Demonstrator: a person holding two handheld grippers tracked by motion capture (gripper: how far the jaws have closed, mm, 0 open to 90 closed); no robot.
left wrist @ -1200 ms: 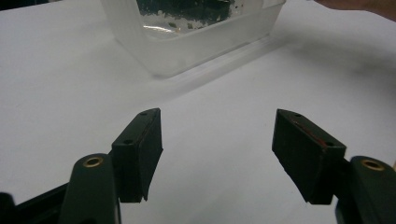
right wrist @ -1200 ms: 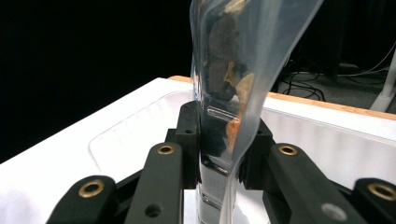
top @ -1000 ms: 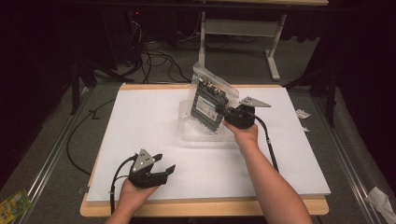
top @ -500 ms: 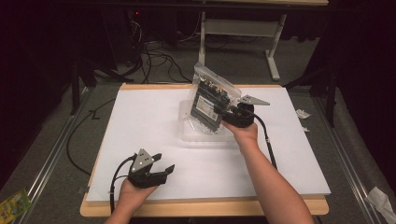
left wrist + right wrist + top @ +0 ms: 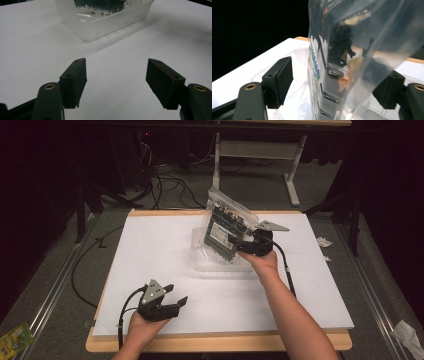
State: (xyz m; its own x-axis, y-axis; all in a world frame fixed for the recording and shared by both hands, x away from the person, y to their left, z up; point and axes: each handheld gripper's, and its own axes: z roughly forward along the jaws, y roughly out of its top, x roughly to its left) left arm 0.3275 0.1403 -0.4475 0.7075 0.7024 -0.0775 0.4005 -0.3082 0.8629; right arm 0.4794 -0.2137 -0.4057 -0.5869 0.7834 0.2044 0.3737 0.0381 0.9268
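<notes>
Overhead light falling brightly on the white rectangular table sheet [image 5: 150, 250], dark surroundings fading nearly to black, soft shadows lying beside the translucent plastic tub [image 5: 105, 22], glare streaking the clear plastic bag [image 5: 362, 50], its contents blurring, perhaps from closeness.

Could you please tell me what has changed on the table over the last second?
Very little. The right gripper has shifted slightly left with the clear bag and its circuit board, which stays tilted over the clear plastic tray. The left gripper remains open and idle near the table's front edge.
</notes>
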